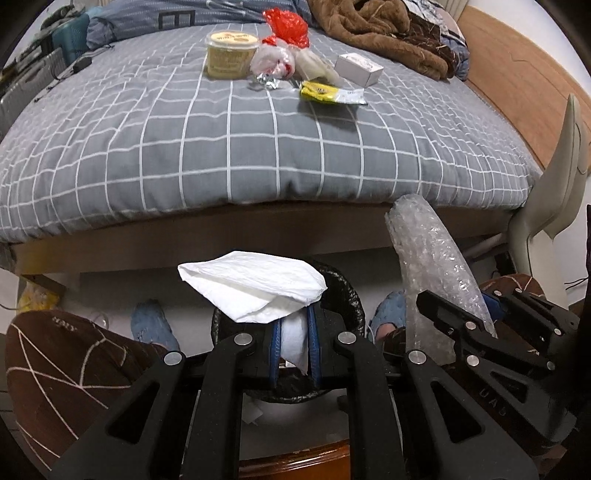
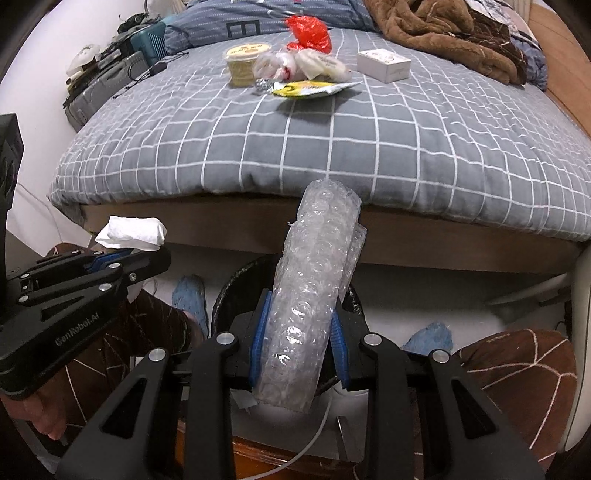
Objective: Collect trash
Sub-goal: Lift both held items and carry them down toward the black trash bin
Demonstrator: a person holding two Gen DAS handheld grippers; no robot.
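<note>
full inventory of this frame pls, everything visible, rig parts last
tissue: 1, white, clamped in left gripper over the bin
bubble wrap roll: 1, clear, clamped in right gripper over the bin
bin: 1, black, on floor below both grippers
tub: 1, yellow, lidded, on the bed
red bag: 1, red plastic, behind the tub
white bags: crumpled clump, white, right of the tub
foil scrap: 1, silver, in front of the clump
yellow wrapper: 1, yellow and white, bed centre
box: 1, white, right of the clump
blanket: 1, brown, far right of bed
bed cover: 1, grey, white grid
left gripper: black, blue pads
right gripper: black, blue pads
</note>
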